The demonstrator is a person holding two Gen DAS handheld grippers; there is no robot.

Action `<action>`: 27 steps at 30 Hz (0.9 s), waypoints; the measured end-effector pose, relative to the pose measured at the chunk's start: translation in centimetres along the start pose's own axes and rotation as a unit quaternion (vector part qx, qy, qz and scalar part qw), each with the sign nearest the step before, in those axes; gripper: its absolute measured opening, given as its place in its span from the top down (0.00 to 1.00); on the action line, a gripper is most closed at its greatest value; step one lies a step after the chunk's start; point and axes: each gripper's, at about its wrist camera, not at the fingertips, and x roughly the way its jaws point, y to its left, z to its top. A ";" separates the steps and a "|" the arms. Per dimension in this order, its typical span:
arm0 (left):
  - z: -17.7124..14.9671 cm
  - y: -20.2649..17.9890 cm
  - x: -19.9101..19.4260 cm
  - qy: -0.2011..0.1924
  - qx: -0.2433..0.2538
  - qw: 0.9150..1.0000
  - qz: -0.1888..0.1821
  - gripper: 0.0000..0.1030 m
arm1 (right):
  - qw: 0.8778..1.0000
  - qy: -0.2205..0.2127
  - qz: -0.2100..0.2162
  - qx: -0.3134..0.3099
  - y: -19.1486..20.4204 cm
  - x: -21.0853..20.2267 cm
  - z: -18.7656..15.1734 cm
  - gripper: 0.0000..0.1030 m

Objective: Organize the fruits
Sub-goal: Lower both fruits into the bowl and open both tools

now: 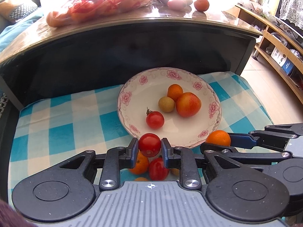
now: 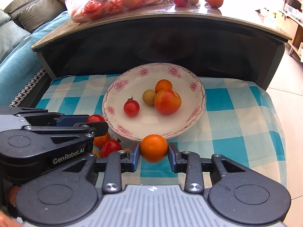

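My left gripper (image 1: 149,146) is shut on a red cherry tomato (image 1: 149,144), just before the near rim of the flowered white plate (image 1: 132,102). My right gripper (image 2: 153,149) is shut on a small orange (image 2: 153,148), also at the plate's near rim; the orange (image 1: 218,137) shows in the left wrist view too. On the plate (image 2: 117,102) lie a cherry tomato (image 2: 131,108), a brownish-green round fruit (image 2: 149,97), a small orange (image 2: 163,85) and a larger red-orange fruit (image 2: 167,101). Under the left gripper, a tomato (image 1: 158,168) and a small orange (image 1: 140,163) rest on the checked cloth.
The blue-and-white checked cloth (image 2: 236,113) covers a low surface in front of a dark table (image 2: 170,43). On its glossy top sit a plastic bag of fruit (image 2: 117,1) and loose fruits (image 2: 215,0). A sofa (image 2: 17,24) stands left, wooden shelves (image 1: 280,53) right.
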 end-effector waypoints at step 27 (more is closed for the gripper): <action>1.6 0.8 3.5 -0.001 0.001 1.000 0.000 0.69 | 0.999 -0.026 -0.010 -0.017 -1.3 3.0 2.1 0.67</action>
